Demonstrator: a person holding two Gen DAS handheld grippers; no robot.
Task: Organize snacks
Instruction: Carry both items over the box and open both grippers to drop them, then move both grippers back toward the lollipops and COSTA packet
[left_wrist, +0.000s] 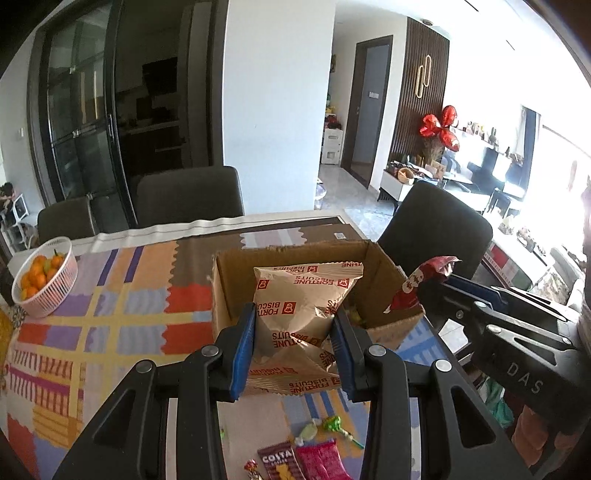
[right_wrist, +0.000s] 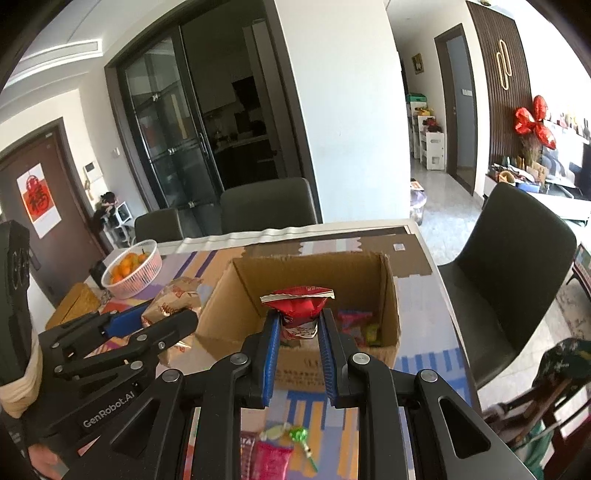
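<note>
An open cardboard box (left_wrist: 391, 325) (right_wrist: 218, 325) stands on the table with a few small snacks inside. My left gripper (left_wrist: 295, 332) is shut on a beige Fortune Biscuits bag (left_wrist: 303, 299) and holds it above the box's near left side; the bag also shows in the right wrist view (right_wrist: 177, 302). My right gripper (right_wrist: 298, 332) is shut on a red snack packet (right_wrist: 299, 310) and holds it above the box's near wall; it shows in the left wrist view (left_wrist: 417, 284) at the box's right corner.
Loose snacks lie on the patterned tablecloth near me: a Costa packet (left_wrist: 275, 461), a pink packet (left_wrist: 321, 461) and green candies (left_wrist: 334, 424). A white basket of oranges (left_wrist: 46, 280) stands far left. Dark chairs (left_wrist: 436, 229) surround the table.
</note>
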